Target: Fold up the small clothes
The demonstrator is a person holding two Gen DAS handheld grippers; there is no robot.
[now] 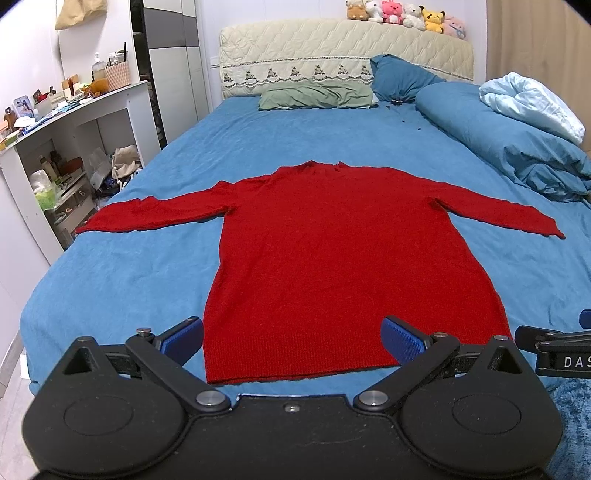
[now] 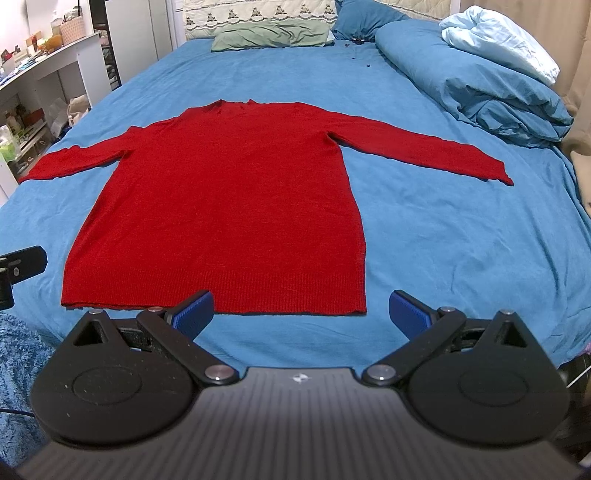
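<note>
One red sweater [image 1: 332,258] lies flat on the blue bed sheet [image 1: 129,277], long axis running straight up the bed: ribbed hem at the foot end, neckline aimed at the headboard [image 1: 343,48]. It's a soft knit, fuzzy in the body with a tighter ribbed band along the hem, a long straight trunk shape. Two sleeves, both spread wide and angled slightly back toward the hem, one to either side of the sweater. Just short of the hem hovers the left gripper [image 1: 291,341], its two blue ridged pads spread wide apart, holding nothing; the hem's near-left corner sits between them in the left wrist view. The right gripper [image 2: 301,312] hangs just off the sweater's hem too, toward its right corner, fingers also wide apart and empty, black hinged arms behind them. Beyond the neckline, two pillows: one sage green [image 1: 317,96], one blue [image 1: 402,77]. To the sweater's right, a rolled blue duvet [image 1: 498,140] with a pale blue lining. Past the pillows, a quilted cream headboard topped by a row of six plush toys [image 1: 406,14]. Left of the sweater, off the bed, one white shelf unit [image 1: 66,129], cluttered.
</note>
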